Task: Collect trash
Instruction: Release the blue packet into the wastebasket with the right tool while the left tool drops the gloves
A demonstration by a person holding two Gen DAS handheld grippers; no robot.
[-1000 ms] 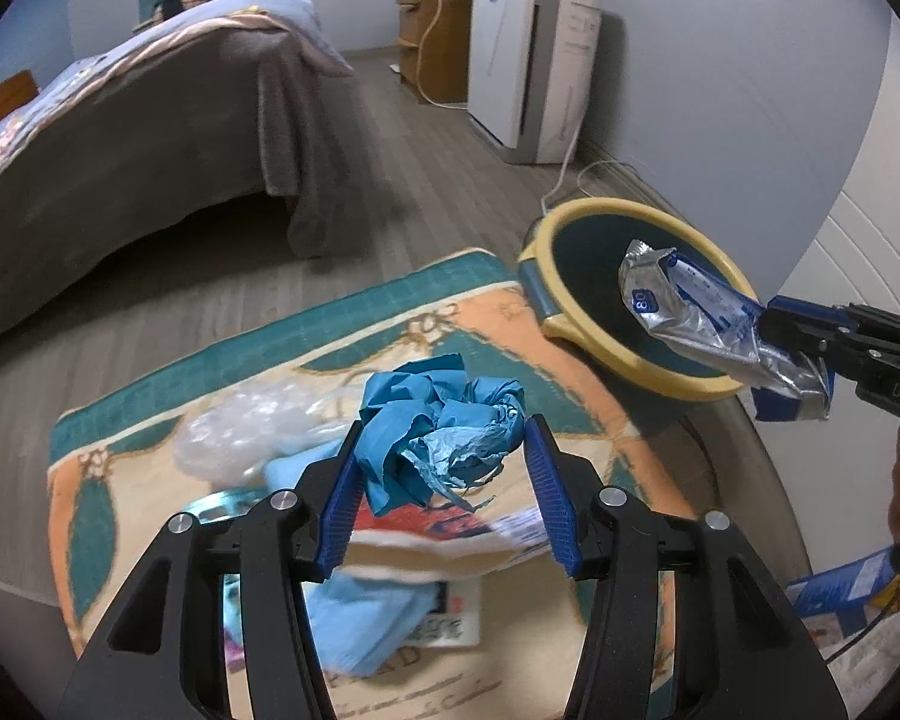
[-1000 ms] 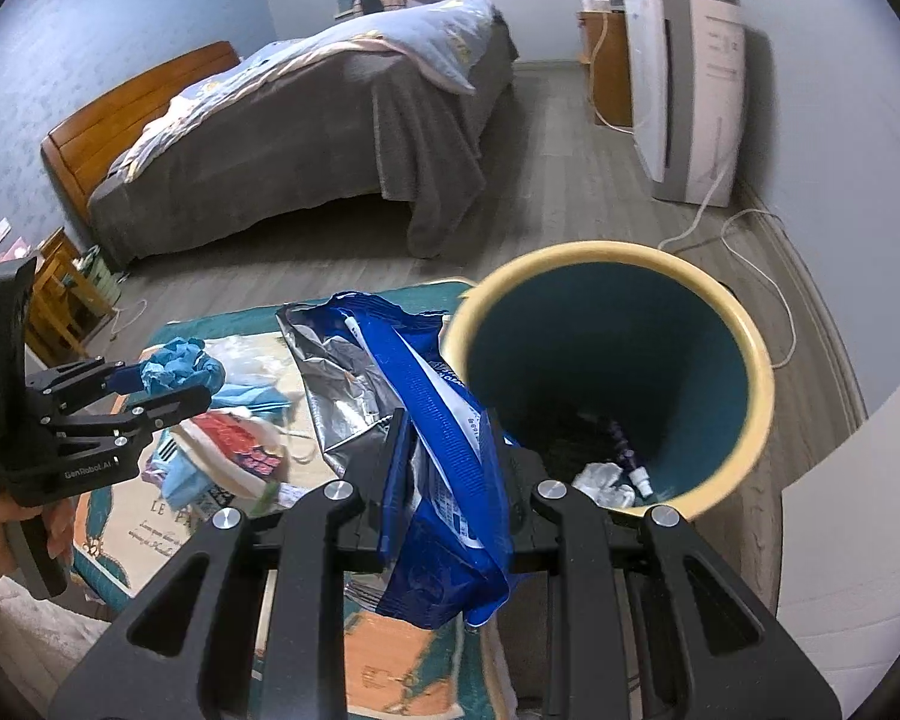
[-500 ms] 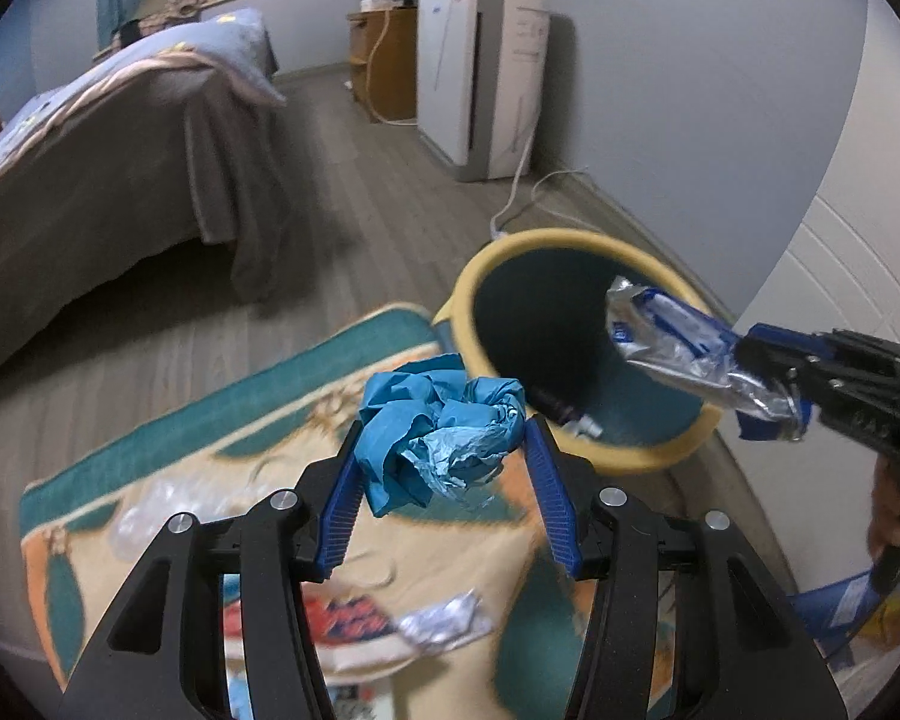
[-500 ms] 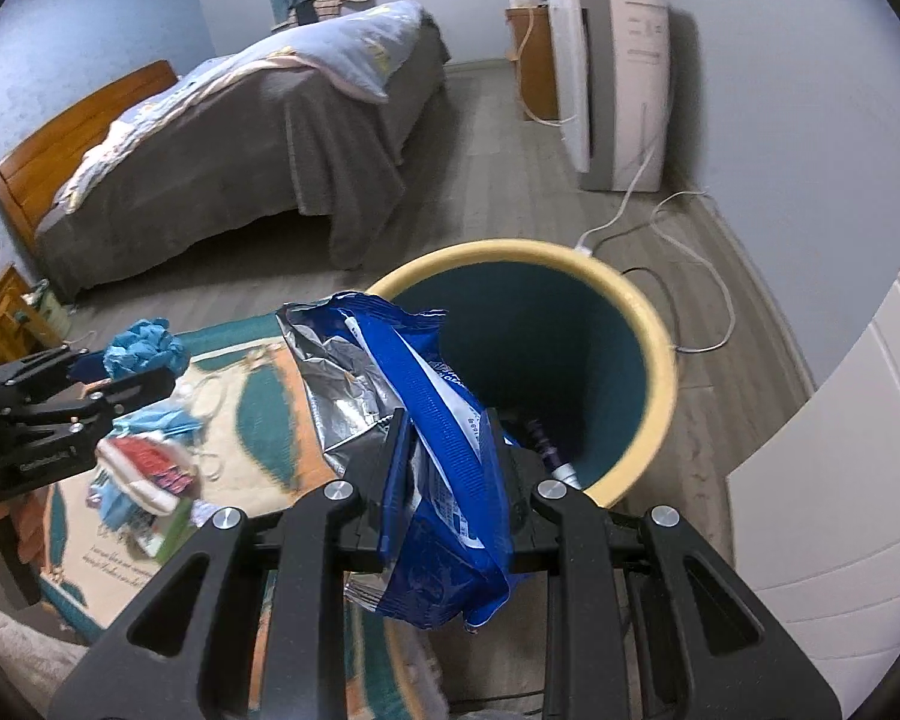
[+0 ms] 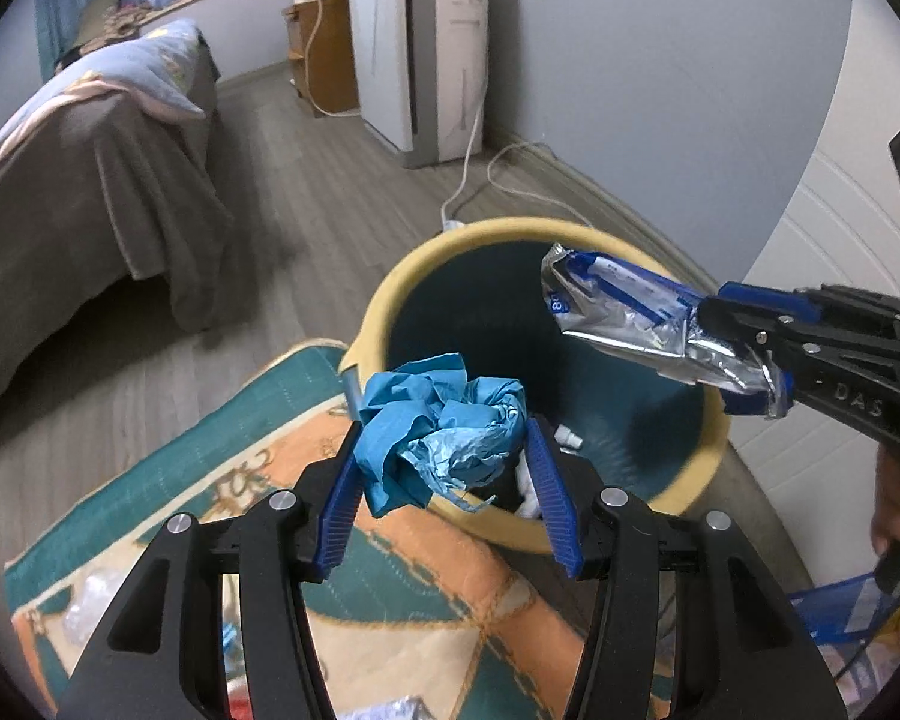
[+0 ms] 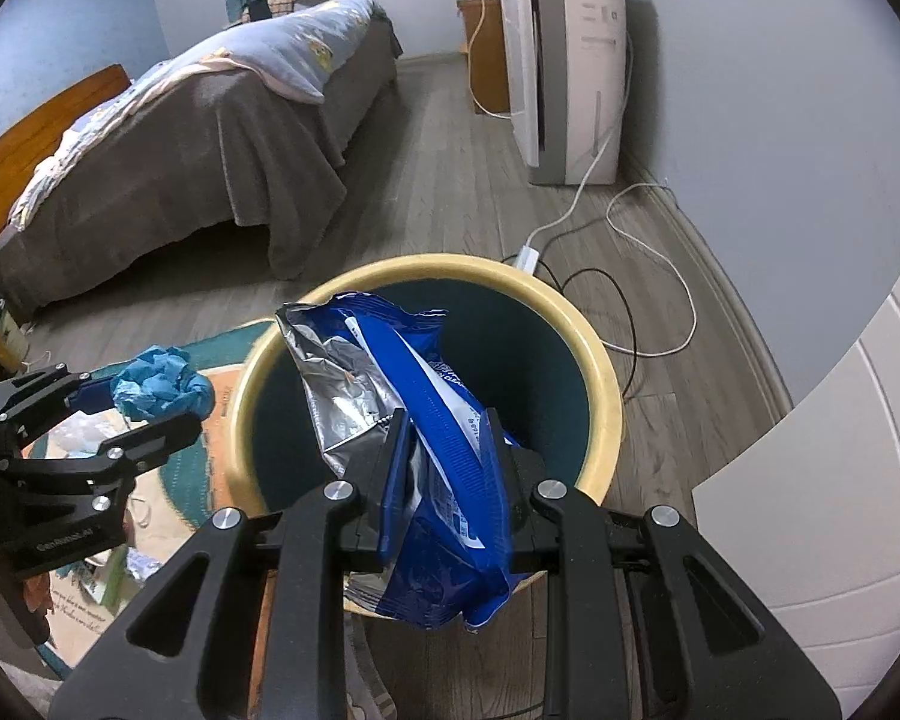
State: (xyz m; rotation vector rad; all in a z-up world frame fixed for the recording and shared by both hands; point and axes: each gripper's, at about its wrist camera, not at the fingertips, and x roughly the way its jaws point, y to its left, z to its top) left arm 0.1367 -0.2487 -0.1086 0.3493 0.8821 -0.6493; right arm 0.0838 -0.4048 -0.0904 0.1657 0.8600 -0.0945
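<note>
Left wrist: left gripper [image 5: 441, 465] clamps blue wad [image 5: 441, 441]; right gripper [image 6: 444, 450] clamps foil wrapper [image 6: 402, 396] over bin [image 6: 600, 360].

The left tool [image 5: 444, 468] is held level, its jaws clamped on something; the right tool [image 6: 447, 468] is likewise clamped, angled downward.

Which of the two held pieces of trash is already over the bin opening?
The blue and silver wrapper in the right gripper hangs over the bin; the crumpled blue paper is still beside the rim.
</note>
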